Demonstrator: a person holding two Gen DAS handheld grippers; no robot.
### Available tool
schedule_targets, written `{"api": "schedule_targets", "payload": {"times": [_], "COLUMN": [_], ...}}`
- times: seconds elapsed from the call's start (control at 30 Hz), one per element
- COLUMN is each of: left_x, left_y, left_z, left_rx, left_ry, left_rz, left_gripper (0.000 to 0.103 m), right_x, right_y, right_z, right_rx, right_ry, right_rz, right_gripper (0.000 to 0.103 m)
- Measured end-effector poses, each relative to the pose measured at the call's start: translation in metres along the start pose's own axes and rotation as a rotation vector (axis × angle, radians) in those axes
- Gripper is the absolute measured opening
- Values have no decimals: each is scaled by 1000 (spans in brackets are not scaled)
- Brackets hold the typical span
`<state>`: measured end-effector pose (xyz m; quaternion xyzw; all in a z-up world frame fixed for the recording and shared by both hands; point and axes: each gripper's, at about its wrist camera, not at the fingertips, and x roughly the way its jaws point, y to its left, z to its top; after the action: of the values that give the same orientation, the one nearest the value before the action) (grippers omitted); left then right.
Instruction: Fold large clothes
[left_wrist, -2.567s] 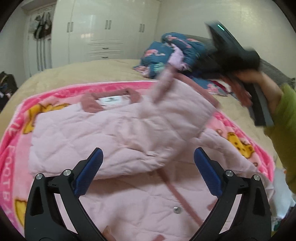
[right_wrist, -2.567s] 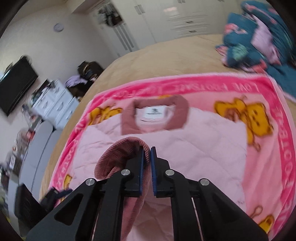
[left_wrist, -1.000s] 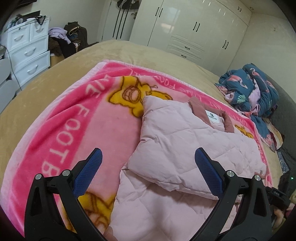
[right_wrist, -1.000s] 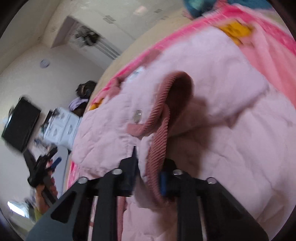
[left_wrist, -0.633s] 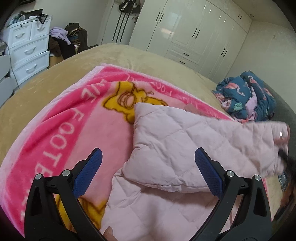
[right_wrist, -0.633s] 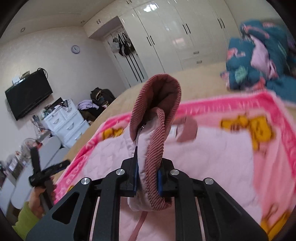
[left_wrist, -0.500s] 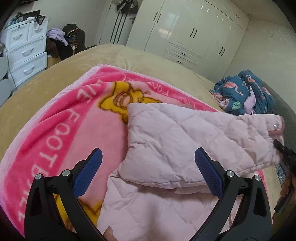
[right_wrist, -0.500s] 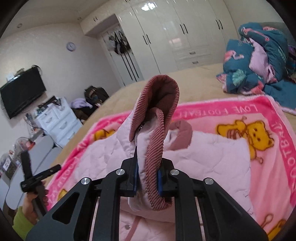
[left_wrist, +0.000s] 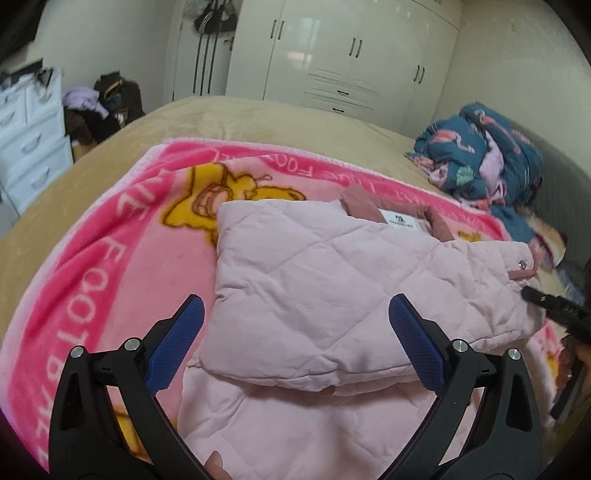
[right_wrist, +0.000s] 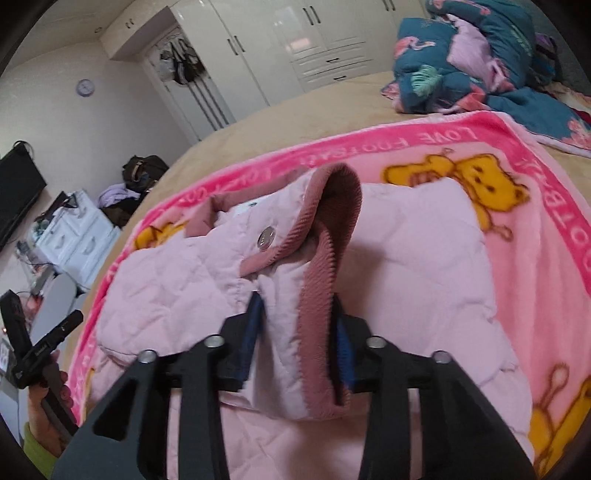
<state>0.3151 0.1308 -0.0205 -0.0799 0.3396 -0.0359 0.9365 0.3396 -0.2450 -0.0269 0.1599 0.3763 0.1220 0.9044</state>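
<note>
On the pink cartoon blanket (left_wrist: 110, 258) covering the bed (left_wrist: 258, 118), the quilted pink jacket (left_wrist: 314, 295) is lying with its left sleeve (left_wrist: 295, 280) already folded across the body, while the left tool (left_wrist: 293, 347) is hovering over it, spread wide and pinching nothing. Further right, the right sleeve's ribbed cuff (right_wrist: 325, 266) is sitting between the right tool (right_wrist: 297, 341)'s opening jaws, seemingly being let go onto the jacket. Judging by this, both sleeve folds are nearly finished, leaving the hem-to-collar fold still waiting.
</note>
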Motion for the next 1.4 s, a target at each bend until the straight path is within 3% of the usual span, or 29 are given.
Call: {"api": "schedule_targets", "payload": {"times": [0.07,0.2,0.33,0.43,0.5,0.67,0.8,0.87,1.0,1.3,1.4], "left_x": [2,5,15,28,45,54,55,54,54,48,43], "left_y": [-8,-17,-19,-20,-15,2,8,7,6,1,1], "left_z": [0,0,-5,-12,-21,-24,-26,-26,-26,-24,-23], "left_rx": [34,69,84,106,99,38,17,21,22,18,12], "left_ry": [-6,-8,23,71,150,194,195,194,193,189,192], "left_rz": [8,-22,-61,-73,-62,-88,-98,-95,-95,-80,-69], "left_gripper": [94,93,76,55,52,45,45,45,45,44,45], "right_x": [-7,-30,-32,-21,-9,28,53,64,98,98,83], "right_y": [-5,-8,21,42,59,91,103,103,94,90,94], "right_z": [-4,-5,1,4,7,11,10,7,-5,-11,-12], "right_rx": [8,-10,-153,-229,-265,-330,-317,-305,-293,-249,-215], "right_ry": [-17,-110,-130,-110,-90,42,105,128,215,203,195], "right_rz": [-32,-104,-157,-133,-101,-83,-112,-125,-141,-141,-94], "right_gripper": [50,50,51,51,51,51,52,59,62,63,71]}}
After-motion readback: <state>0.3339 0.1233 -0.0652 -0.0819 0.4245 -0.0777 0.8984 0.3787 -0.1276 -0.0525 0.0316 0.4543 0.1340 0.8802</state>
